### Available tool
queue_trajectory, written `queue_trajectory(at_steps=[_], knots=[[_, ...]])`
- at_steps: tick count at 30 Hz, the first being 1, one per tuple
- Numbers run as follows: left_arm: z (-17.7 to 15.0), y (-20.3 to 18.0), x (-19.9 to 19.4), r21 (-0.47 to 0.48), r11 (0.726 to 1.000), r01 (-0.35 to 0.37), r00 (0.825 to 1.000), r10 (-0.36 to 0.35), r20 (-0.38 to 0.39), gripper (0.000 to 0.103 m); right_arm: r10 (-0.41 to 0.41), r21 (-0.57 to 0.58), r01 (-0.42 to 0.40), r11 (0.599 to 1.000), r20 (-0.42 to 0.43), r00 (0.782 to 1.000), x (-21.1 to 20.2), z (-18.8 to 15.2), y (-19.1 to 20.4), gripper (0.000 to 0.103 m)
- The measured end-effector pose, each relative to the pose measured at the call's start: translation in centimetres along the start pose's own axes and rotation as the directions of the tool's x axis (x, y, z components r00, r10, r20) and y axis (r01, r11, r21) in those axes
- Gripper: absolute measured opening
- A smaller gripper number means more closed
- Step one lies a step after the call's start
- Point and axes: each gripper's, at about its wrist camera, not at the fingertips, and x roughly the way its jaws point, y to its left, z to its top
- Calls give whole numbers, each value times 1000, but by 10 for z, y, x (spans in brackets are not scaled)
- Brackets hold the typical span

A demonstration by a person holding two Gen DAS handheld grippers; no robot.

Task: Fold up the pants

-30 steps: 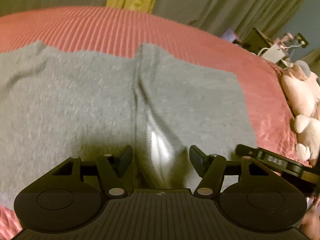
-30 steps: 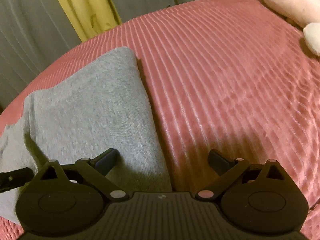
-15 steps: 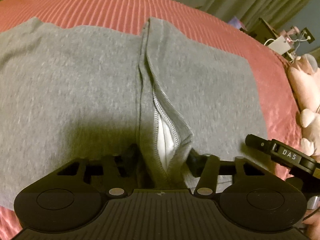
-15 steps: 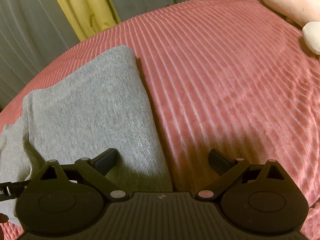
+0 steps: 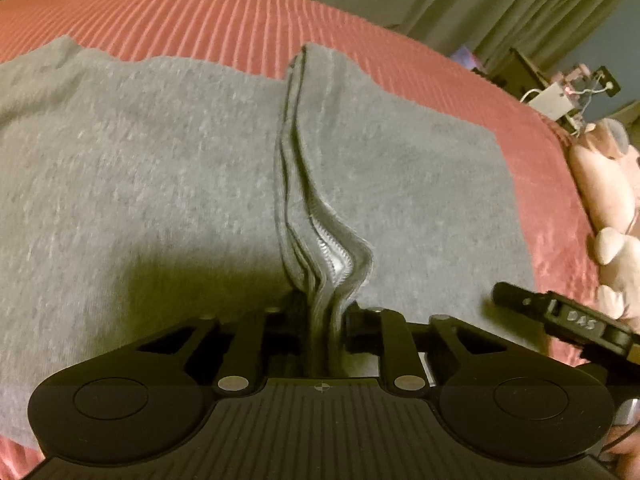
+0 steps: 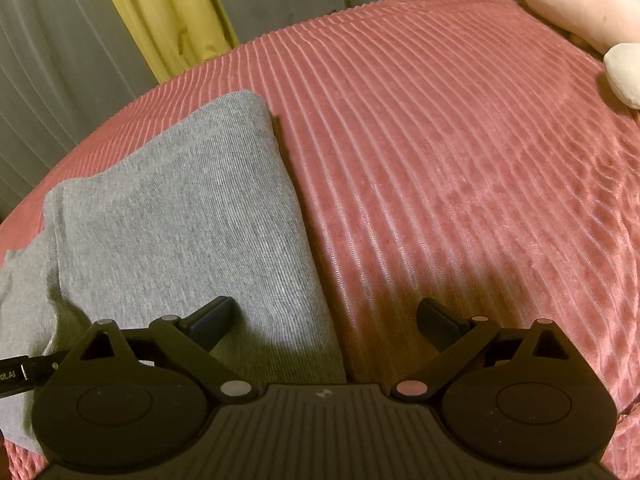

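Note:
Grey pants [image 5: 140, 184] lie flat on a red ribbed bedspread [image 5: 224, 20]. In the left wrist view my left gripper [image 5: 320, 316] is shut on a bunched ridge of the pants' fabric at the near edge, where a stitched seam and white lining show. The right gripper shows at the right of that view [image 5: 568, 320]. In the right wrist view my right gripper [image 6: 326, 316] is open and empty, straddling the right edge of the pants [image 6: 180, 208], with one finger over the fabric and one over the bedspread [image 6: 460, 160].
A pink plush toy [image 5: 608, 208] lies at the right edge of the bed, also in the right wrist view [image 6: 580, 0]. Grey and yellow curtains [image 6: 168, 12] hang behind. Cluttered electronics [image 5: 556, 96] stand beyond the far right of the bed.
My left gripper went from open, straddling the seam, to shut on the bunched fabric and has pulled it up into a ridge. The right gripper has stayed open in place.

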Motion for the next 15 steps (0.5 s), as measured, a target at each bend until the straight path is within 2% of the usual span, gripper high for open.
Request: queue_trajectory(at_steps=[6, 9, 12, 15], knots=[[-1, -9, -45, 29, 999, 42, 989, -45, 140, 17, 16, -23, -15, 1000, 45, 999, -8, -4, 4, 99], [2, -4, -72, 27, 998, 50, 980, -55, 191, 17, 28, -99, -19, 995, 89, 996, -19, -10, 16, 99], [-3, 10, -92, 28, 1000, 2, 977, -8, 214, 17, 35, -178, -16, 984, 102, 994, -24, -17, 31, 99], [-12, 40, -99, -27, 996, -83, 973, 87, 212, 17, 55, -212, -37, 977, 76, 996, -23, -24, 41, 99]])
